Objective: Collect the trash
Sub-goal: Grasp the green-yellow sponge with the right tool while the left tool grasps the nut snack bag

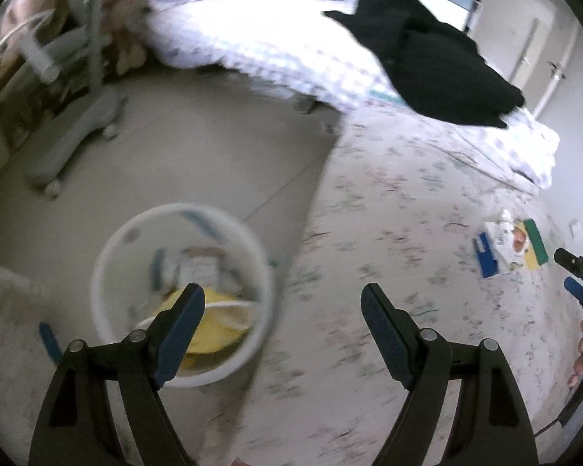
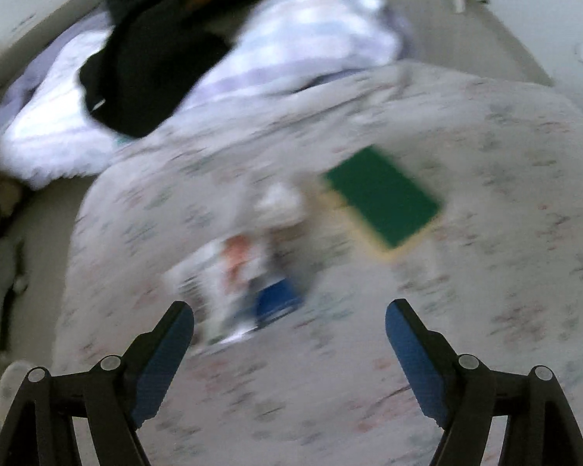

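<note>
Left hand-held gripper (image 1: pixel 281 301) jaws spread wide, empty, right hand-held gripper (image 2: pixel 289 316) likewise spread, empty

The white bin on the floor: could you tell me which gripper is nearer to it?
Left. The left gripper hangs over the white bin; the right gripper is over the bed, by the green sponge.

A bin (image 1: pixel 180 295) stands on the floor (image 1: pixel 198 147) just left of the bed (image 1: pixel 388 233), with trash lying inside it. On the bed before me, to the right, lie a packet (image 2: pixel 233 283) and a sponge (image 2: pixel 383 198) near each other. Behind them a quilt (image 1: pixel 260 35) is heaped, a garment (image 1: pixel 439 66) on top. A chair base (image 1: pixel 70 143) sits on the floor far left
</note>
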The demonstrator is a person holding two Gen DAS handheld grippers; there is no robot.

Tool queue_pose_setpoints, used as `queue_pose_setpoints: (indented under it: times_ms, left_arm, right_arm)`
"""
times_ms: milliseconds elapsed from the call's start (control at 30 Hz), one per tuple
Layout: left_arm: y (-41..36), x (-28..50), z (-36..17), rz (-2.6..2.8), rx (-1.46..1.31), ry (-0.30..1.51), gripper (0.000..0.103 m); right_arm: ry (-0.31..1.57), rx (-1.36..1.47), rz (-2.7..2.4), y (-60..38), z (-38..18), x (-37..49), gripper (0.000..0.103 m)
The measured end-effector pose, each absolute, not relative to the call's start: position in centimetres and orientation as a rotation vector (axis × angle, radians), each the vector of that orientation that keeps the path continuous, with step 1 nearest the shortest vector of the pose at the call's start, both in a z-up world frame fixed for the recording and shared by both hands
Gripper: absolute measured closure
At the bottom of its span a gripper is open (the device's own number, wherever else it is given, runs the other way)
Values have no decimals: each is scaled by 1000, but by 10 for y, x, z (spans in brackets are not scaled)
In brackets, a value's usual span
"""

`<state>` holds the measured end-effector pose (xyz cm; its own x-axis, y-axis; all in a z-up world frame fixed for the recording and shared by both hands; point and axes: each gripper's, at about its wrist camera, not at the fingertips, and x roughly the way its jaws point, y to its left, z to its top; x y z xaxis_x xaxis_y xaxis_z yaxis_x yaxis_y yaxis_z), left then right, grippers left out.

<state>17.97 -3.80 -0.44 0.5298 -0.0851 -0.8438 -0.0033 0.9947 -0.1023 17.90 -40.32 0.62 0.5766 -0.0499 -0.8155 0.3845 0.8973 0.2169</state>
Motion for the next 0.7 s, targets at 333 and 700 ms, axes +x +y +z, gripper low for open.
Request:
queue_pose_setpoints:
  times_ms: [333,700]
  left_arm:
    - [-152,214,-21,-233,-130,1044,18]
    - [-231,229,-46,-440,-215,1021,49]
  right_arm:
    - [914,391,-289,-468,-16,179,18]
    - [915,247,-252,-483,-53,201,18]
